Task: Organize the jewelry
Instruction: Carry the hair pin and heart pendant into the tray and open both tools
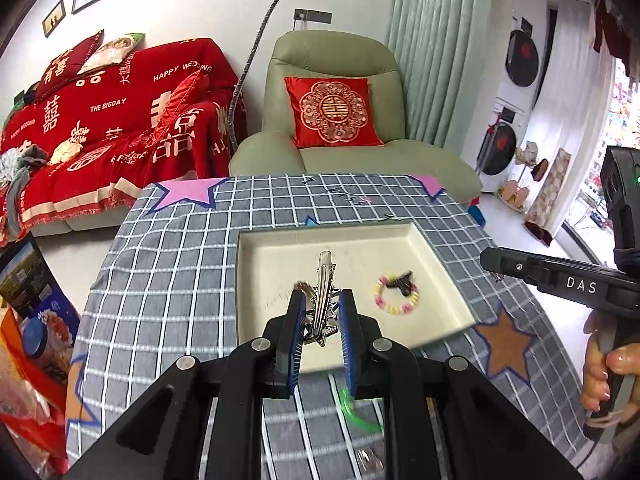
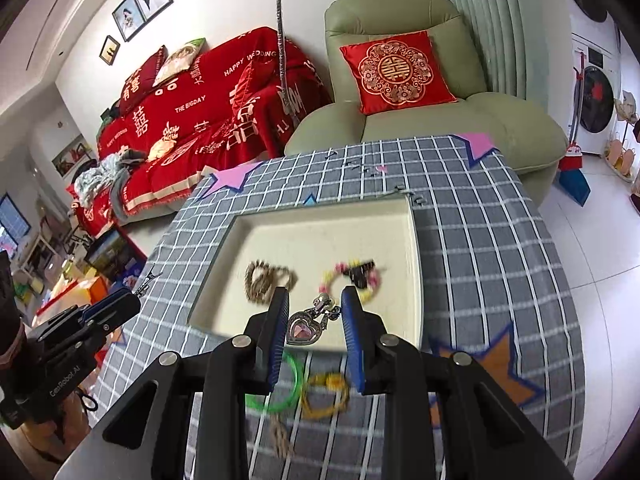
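Two fisheye views look forward along handheld grippers over a table covered in a grey cloth with a white grid [image 1: 168, 264] and paper stars.

In the left wrist view, the left gripper [image 1: 323, 322] fills the lower centre of the frame. Its blue-padded jaws are clenched on a silver metal hair clip [image 1: 323, 292] with star shapes, which stands up between them and points toward the top of the frame. The clip hangs above the near edge of a shallow cream square tray [image 1: 280, 248] at centre frame. Inside the tray, right of the clip, lies a ring-shaped beaded bracelet in pink, yellow and white [image 1: 396, 294] with a small dark piece on it. A green ring [image 1: 352, 408] shows blurred on the cloth below the jaws. At the right edge a hand [image 1: 608, 376] holds the handle of the right gripper.

In the right wrist view, the right gripper [image 2: 314, 326] sits at lower centre. A heart-shaped pendant with a pink stone [image 2: 305, 328] sits between its jaws at the tray's [image 2: 416, 260] near edge; whether the pads grip it I cannot tell. In the tray lie a brown beaded strand [image 2: 266, 278] at left and the beaded bracelet [image 2: 354, 274] at right. On the cloth at the bottom of the frame lie the green ring [image 2: 280, 384] and, just right of it, a yellow cord loop [image 2: 326, 396].
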Available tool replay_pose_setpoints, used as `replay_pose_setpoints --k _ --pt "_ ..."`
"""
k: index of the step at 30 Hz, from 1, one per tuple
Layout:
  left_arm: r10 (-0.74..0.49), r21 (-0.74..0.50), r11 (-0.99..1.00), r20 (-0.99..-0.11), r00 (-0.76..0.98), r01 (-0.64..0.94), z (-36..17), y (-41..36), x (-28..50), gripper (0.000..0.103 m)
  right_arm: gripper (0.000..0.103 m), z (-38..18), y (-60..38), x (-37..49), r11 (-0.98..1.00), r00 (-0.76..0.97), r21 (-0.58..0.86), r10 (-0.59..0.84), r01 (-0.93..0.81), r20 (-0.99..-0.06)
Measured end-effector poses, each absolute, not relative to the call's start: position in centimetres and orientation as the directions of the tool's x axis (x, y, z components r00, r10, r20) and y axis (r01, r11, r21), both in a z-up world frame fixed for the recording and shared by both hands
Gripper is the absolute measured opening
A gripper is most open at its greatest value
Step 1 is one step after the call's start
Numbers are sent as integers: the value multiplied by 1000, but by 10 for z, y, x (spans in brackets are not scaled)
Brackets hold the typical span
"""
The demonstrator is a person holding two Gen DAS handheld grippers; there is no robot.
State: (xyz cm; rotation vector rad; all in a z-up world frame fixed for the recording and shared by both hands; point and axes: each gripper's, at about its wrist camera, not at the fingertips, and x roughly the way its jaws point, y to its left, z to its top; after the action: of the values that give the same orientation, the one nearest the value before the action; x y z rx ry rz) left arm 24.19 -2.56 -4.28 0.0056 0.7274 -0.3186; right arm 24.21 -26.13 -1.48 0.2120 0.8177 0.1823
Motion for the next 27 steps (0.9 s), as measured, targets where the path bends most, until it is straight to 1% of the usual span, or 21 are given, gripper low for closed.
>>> replay_pose_setpoints --k 4,11,17,21,24,27 --pt "-270 -99 955 -680 681 279 -60 -34 269 29 29 -25 -257 269 964 658 255 238 -72 -715" --pt "-231 -70 962 -719 655 263 -96 -50 300 29 29 -59 -255 300 964 619 262 233 -45 -750" --pt "-195 -35 967 -739 645 252 -119 -61 311 29 29 -93 -260 313 964 579 265 224 -13 -784" --pt "-186 -34 969 -754 630 245 -133 -62 317 29 29 -113 -261 317 968 555 252 210 0 -805" --pt "-162 -4 969 -761 628 246 -142 -65 319 29 29 -125 -261 318 972 548 235 194 5 -814" --pt "-152 2 971 -770 620 240 -150 -65 320 29 29 -134 -259 320 974 538 227 188 7 -822"
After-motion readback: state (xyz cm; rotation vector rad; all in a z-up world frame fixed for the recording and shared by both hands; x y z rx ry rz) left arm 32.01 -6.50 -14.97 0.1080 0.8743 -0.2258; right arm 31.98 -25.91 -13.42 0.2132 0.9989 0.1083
